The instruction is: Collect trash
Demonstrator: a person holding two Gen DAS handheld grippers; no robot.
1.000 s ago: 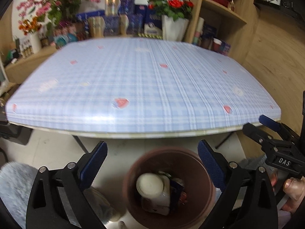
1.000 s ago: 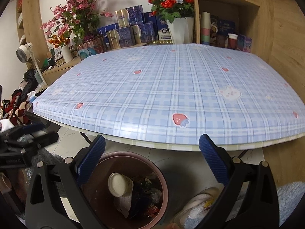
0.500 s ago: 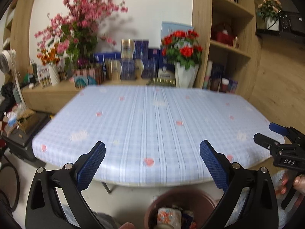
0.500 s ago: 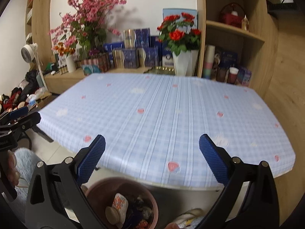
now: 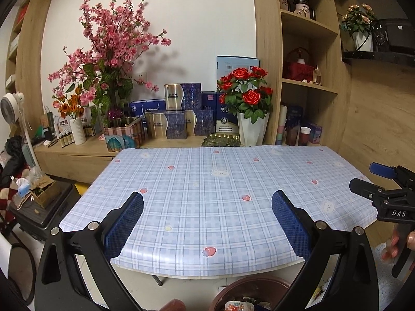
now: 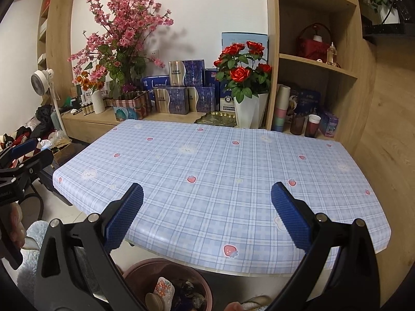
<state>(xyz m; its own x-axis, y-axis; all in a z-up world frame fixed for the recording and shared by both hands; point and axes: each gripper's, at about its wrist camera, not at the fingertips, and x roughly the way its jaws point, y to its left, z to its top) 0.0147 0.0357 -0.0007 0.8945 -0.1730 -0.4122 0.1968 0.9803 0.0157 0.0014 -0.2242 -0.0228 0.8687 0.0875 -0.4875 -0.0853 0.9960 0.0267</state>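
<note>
Brown plastic, the trash bin (image 6: 166, 282) stands on the floor below the near edge of the table (image 6: 207, 171) and holds a flowered paper cup (image 6: 163, 288), a round lid and dark wrappers. Above it the left gripper (image 5: 207, 223) and right gripper (image 6: 207, 217) both hang spread wide, grasping nothing, over the blue checked tablecloth.

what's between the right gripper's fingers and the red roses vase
Only bare checked tablecloth between the right hand-held gripper and the white rose vase, seen in the right wrist view.

Both wrist views face forward over same table (image 5: 207, 181), side-by-side.
</note>
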